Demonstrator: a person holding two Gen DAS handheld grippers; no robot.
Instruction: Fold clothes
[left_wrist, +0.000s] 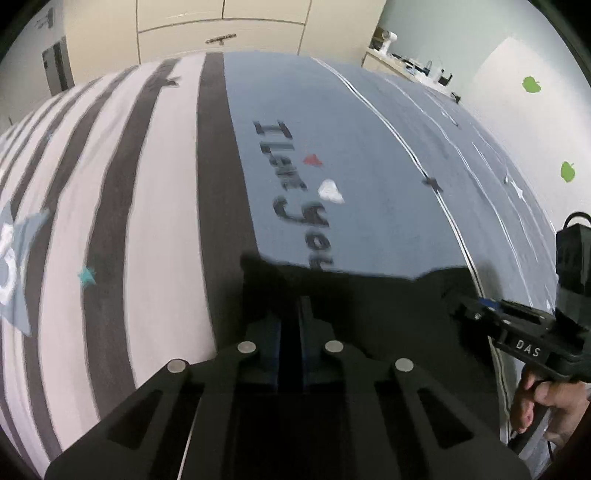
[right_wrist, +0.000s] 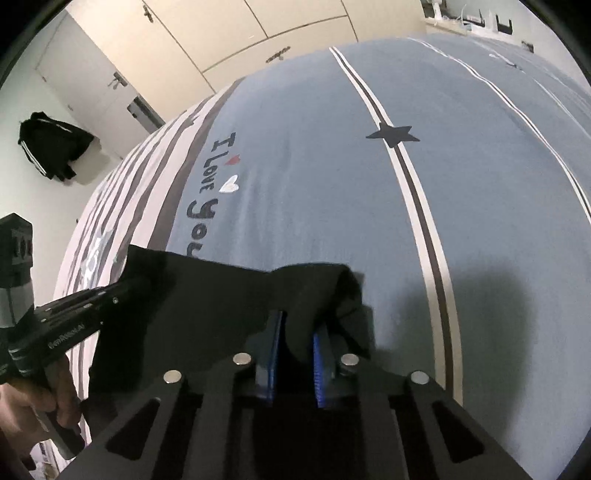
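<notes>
Item: black garment (right_wrist: 221, 295), held above a blue and striped bedspread (right_wrist: 314, 155) by 2 grippers.
Left gripper (left_wrist: 291, 317): fingers pinched shut on the garment's edge.
Right gripper (right_wrist: 295, 332): fingers clamped on a bunched corner.
Step, as judged: cloth lifted between both grips, either for spreading or mid-fold; which one is unclear.
Next move requires: both grips maintained and even tension.

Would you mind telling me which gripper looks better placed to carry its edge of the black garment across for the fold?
Probably the right gripper: its corner of the black fabric garment is bunched and lifted, while the left gripper pins a flat edge. Both look shut on it.
</notes>
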